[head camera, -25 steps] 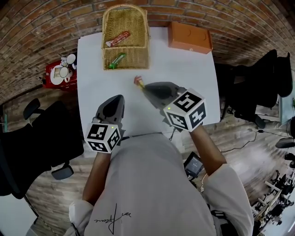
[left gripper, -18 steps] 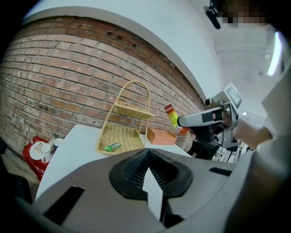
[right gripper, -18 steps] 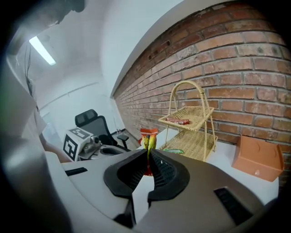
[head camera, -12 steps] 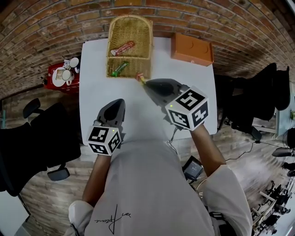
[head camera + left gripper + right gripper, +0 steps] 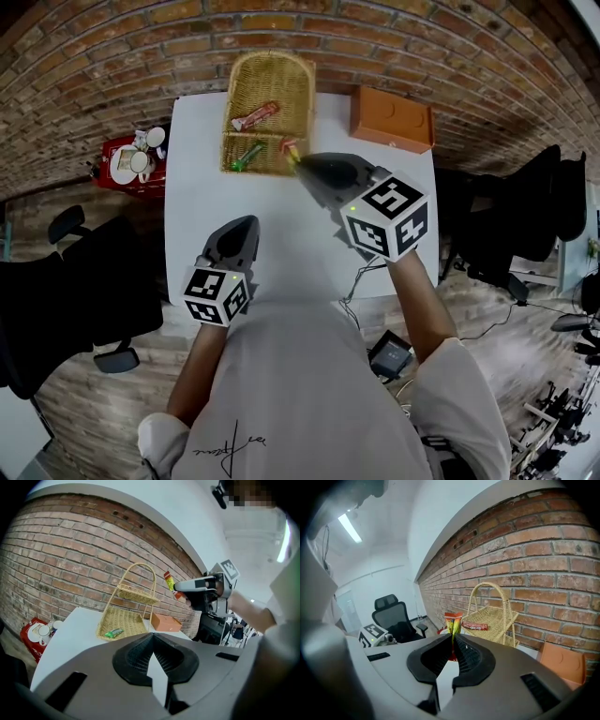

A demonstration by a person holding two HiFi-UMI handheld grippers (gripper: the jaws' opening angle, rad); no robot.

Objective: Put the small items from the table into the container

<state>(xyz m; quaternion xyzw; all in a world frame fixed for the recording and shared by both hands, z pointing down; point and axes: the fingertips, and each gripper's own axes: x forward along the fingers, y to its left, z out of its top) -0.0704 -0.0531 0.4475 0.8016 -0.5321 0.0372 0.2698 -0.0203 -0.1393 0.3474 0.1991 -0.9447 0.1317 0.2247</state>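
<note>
- Right gripper (image 5: 298, 161): jaws pinched on a small red-and-yellow sachet (image 5: 290, 148). They nip its lower edge, and most of it stands up past the tips.
- Sachet location: in the air at the front right corner of the wicker basket (image 5: 281, 89), roughly over the rim of its lower tray. It's not touching the basket as far as I can tell.
- Left gripper (image 5: 247, 223): jaws fully together, nothing between them, over the table (image 5: 197, 187) well in front of the basket.
- In the basket: red bar (image 5: 255, 115) on the upper shelf, green packet (image 5: 247, 156) in the lower tray.
- Orange box (image 5: 392, 118) sits just right of the basket (not a small item, I'd leave it).
- Handling guess: the sachet looks thin, light and floppy, probably slick film. An edge pinch carries the weight, but it could fold or slide out if swung.
- Best hold is the flat seam, as now. Squeezing the middle risks bursting it.
- Release low over the tray, since something this light may flutter and miss.
</note>
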